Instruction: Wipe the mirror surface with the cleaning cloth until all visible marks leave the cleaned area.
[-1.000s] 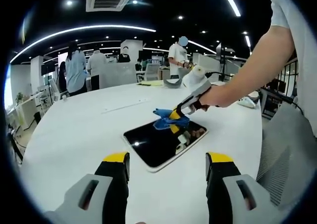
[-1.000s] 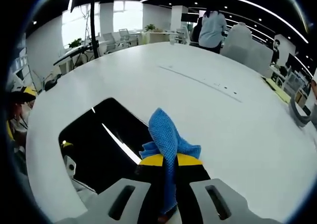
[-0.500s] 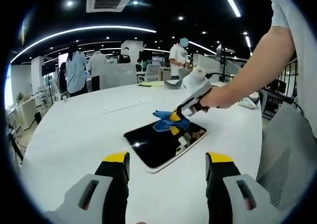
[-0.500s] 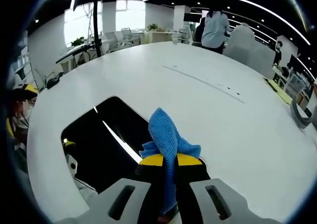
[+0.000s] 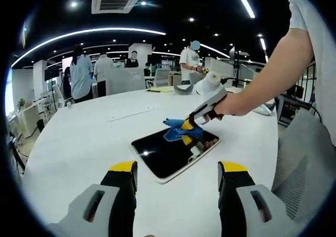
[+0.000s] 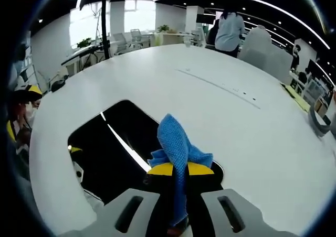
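A dark rectangular mirror [image 5: 168, 152] with a white frame lies flat on the round white table [image 5: 84, 137]. In the left gripper view, my right gripper [image 5: 188, 125] hovers over the mirror's far corner, shut on a blue cleaning cloth [image 5: 176, 130]. My left gripper [image 5: 177, 175] stands open near the table's front edge, short of the mirror, nothing between its jaws. In the right gripper view, the blue cloth [image 6: 178, 149] sticks up from my shut right gripper [image 6: 180, 171], with the mirror [image 6: 113, 150] below and to the left.
Several people [image 5: 80, 73] stand at desks beyond the table. A grey object [image 5: 184, 88] lies at the table's far edge. A person's arm [image 5: 268, 74] reaches in from the right. A chair [image 5: 304, 153] stands to the right of the table.
My right gripper with the cloth has lifted slightly and drifted a little toward the mirror's far corner. The left gripper has not moved.
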`<action>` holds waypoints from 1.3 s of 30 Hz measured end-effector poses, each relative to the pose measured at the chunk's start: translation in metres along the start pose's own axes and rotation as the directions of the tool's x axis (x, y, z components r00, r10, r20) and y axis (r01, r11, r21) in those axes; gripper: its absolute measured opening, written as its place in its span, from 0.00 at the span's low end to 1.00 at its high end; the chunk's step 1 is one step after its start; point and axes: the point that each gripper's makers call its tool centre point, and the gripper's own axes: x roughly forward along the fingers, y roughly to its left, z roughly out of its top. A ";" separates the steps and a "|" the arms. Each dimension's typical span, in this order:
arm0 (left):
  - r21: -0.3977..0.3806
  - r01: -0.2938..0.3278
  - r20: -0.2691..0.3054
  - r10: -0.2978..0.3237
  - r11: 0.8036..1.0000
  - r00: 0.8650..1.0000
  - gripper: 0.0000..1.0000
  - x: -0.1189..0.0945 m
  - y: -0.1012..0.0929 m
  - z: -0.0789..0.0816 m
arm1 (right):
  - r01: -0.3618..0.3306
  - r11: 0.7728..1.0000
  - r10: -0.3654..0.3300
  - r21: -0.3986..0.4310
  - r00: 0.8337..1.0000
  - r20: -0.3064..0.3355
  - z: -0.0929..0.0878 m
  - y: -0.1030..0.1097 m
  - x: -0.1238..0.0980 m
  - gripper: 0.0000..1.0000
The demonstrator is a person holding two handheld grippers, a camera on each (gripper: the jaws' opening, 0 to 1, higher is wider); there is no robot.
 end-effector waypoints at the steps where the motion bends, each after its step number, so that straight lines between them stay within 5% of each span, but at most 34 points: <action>1: 0.001 0.000 -0.001 0.000 1.000 1.000 0.62 0.000 0.000 0.000 | -0.002 1.000 0.002 -0.003 1.000 0.000 -0.001 0.001 -0.001 0.02; 39: 0.018 0.010 0.019 -0.010 1.000 1.000 0.61 0.000 -0.006 0.008 | -0.024 1.000 0.024 -0.005 1.000 0.004 -0.015 0.026 -0.019 0.02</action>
